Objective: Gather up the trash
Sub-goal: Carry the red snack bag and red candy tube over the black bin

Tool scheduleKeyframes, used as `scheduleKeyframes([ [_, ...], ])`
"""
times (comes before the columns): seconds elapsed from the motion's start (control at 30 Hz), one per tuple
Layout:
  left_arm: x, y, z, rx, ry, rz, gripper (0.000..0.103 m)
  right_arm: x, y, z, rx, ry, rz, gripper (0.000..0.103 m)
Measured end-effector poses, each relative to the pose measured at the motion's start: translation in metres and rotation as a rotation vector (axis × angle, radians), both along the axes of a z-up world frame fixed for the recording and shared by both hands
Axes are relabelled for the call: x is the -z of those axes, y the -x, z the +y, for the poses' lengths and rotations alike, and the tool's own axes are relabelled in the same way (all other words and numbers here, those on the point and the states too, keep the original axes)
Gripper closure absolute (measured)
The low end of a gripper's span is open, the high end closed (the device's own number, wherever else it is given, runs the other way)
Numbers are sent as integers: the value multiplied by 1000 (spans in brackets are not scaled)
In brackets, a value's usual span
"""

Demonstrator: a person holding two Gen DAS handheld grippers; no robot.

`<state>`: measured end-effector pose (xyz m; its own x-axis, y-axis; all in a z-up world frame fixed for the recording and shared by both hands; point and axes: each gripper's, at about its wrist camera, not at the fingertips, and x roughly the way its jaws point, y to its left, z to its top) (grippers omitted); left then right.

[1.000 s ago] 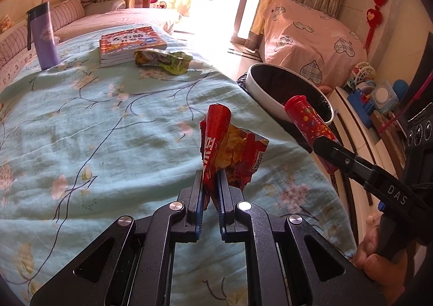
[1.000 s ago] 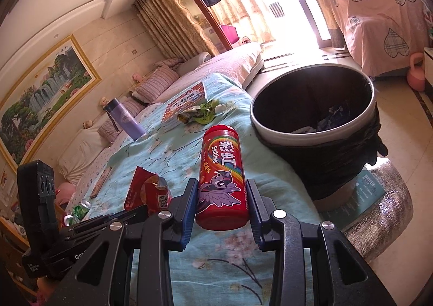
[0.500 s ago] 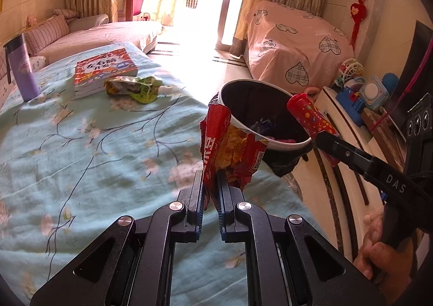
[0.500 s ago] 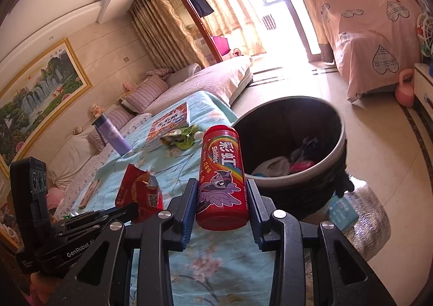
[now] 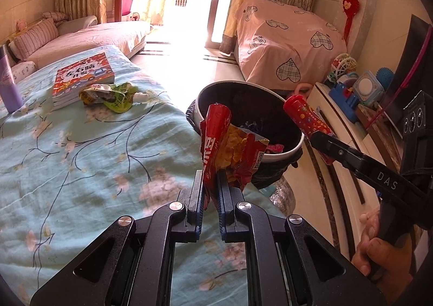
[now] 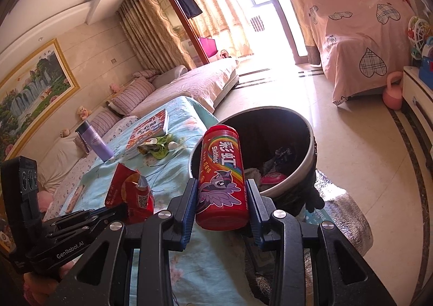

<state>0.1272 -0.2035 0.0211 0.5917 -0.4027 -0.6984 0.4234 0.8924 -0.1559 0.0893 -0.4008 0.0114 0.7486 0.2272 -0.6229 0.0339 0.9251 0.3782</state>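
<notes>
My left gripper (image 5: pixel 209 184) is shut on a crumpled red chip bag (image 5: pixel 230 149) and holds it over the bed's edge, just short of the black trash bin (image 5: pixel 295 145). My right gripper (image 6: pixel 220 192) is shut on a red Skittles can (image 6: pixel 220 173), upright, just before the bin's near rim (image 6: pixel 297 178). The bin holds some trash. The can and right gripper show at right in the left wrist view (image 5: pixel 308 119). The chip bag also shows in the right wrist view (image 6: pixel 130 192). A green wrapper (image 5: pixel 108 93) lies on the bed.
The bed (image 5: pixel 81 143) has a light blue floral cover. A book (image 5: pixel 84 76) and a purple bottle (image 5: pixel 9 89) stand at its far end. A pink-covered piece of furniture (image 5: pixel 286 43) and a low white cabinet with toys (image 5: pixel 349 95) flank the bin.
Both grippers have moved forward toward the bin with their loads. The bin looks nearer and its inside shows more. Both grips are unchanged.
</notes>
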Motion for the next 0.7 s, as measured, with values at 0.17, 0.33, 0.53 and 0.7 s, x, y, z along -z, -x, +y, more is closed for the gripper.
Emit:
scheduleKeyframes([
  [0.17, 3, -7, -3, 7, 0, 14, 95, 1, -4, -7, 9, 4, 6, 68],
  [0.33, 2, -14, -7, 12, 1, 20, 95, 4, -9, -10, 15, 10, 13, 68],
  [0.53, 1, -21, -15, 21, -8, 18, 95, 6, -14, -16, 14, 17, 19, 68],
  [0.7, 0, -31, -24, 31, -14, 24, 95, 7, -23, -19, 9, 33, 28, 68],
])
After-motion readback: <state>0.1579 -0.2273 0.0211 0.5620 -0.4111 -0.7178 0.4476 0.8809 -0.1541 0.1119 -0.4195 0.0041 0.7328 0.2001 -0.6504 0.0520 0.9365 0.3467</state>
